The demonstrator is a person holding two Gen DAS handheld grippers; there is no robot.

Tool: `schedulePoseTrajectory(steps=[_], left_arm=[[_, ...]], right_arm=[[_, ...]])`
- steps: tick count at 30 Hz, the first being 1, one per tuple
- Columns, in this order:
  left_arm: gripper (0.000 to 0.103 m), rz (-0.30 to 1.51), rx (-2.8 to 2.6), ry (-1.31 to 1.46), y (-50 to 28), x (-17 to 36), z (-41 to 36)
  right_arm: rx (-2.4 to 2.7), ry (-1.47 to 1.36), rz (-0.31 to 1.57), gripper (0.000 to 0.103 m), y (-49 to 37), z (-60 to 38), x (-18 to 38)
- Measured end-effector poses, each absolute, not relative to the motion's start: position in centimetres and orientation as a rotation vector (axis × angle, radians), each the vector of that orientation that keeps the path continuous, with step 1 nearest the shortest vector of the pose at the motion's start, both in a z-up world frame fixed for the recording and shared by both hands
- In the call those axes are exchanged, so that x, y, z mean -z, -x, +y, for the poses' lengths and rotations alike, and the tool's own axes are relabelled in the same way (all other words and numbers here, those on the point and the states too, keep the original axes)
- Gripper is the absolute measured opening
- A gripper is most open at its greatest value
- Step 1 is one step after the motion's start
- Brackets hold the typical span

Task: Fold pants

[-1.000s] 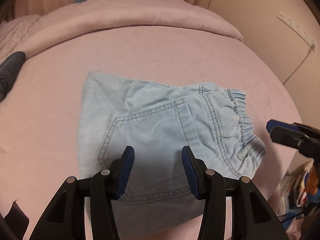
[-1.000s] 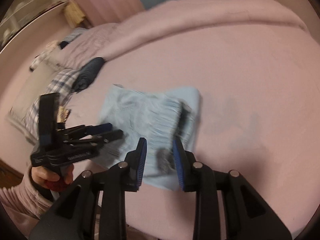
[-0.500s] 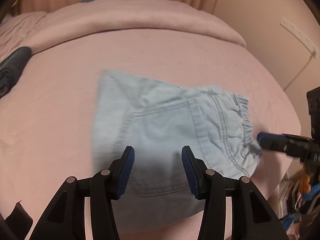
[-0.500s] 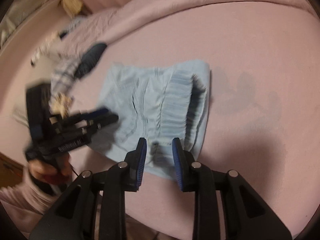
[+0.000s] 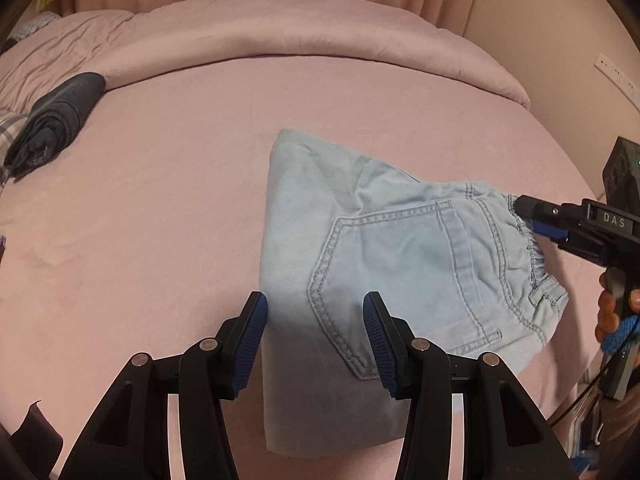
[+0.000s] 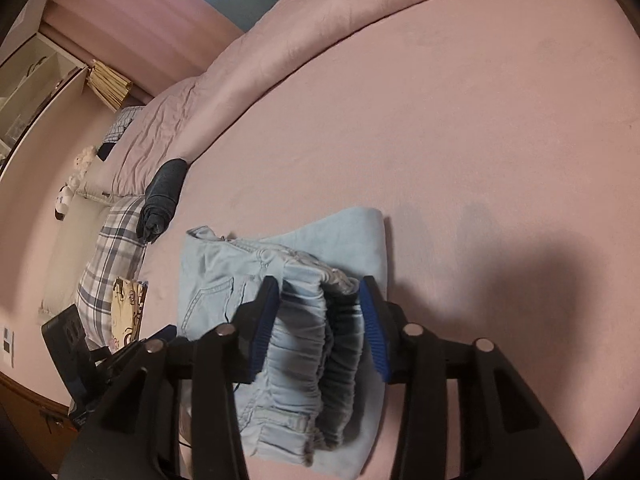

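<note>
The right gripper [image 6: 318, 308] has its blue-padded jaws opening, with the gathered elastic waistband [image 6: 304, 344] of the folded light-blue denim pants [image 5: 400, 264] between them; from its own camera the left pad seems to touch the fabric, though whether either pad presses on it is hard to tell. From the left wrist view the same gripper [image 5: 532, 220] reaches in from the right edge, its tips at the waistband, a hand [image 5: 612, 312] on its handle below.

The left gripper [image 5: 314, 340] hangs above the near edge of the pants with its jaws apart and nothing between the pads; the back pocket [image 5: 400, 280] lies just beyond its right finger.

The pants lie folded into a compact stack on the pink bedsheet [image 5: 160, 200], waistband toward the right gripper. Well apart from them, near the folded-back pink duvet [image 5: 280, 32], sits a rolled dark grey garment [image 5: 56, 120], beside a plaid pillow [image 6: 112, 264].
</note>
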State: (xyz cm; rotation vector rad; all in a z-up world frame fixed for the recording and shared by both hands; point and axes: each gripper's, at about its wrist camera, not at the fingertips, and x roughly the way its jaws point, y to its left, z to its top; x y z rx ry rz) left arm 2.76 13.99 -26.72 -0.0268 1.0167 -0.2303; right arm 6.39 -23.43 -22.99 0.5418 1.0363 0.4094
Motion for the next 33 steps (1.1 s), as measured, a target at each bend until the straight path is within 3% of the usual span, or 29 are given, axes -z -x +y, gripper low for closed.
schedulePoseTrajectory(steps=[3, 10, 13, 24, 29, 33], left_arm=[[0.049, 1.020, 0.232, 0.036, -3.2, 26.5, 14.4], [0.049, 1.029, 0.227, 0.034, -3.1, 26.8, 14.5], [0.049, 1.046, 0.215, 0.025, -3.2, 27.4, 14.3], [0.049, 1.046, 0.219, 0.033, -3.0, 27.4, 14.6], [0.049, 1.051, 0.224, 0.035, -3.1, 27.4, 14.7], [0.052, 1.052, 0.235, 0.036, -3.3, 27.6, 14.7]], right_arm=[[-0.414, -0.543, 1.019, 0.024, -6.4, -23.6, 22.2], [-0.374, -0.447, 0.970, 0.021, -6.7, -21.7, 21.8], [-0.327, -0.344, 1.006, 0.028, -6.9, -21.0, 22.8], [-0.459, -0.176, 0.943, 0.028, -2.3, -19.7, 17.1], [-0.509, -0.108, 1.010, 0.027, -0.5, -18.7, 18.6], [-0.463, -0.055, 1.143, 0.028, -0.2, -18.1, 22.9]])
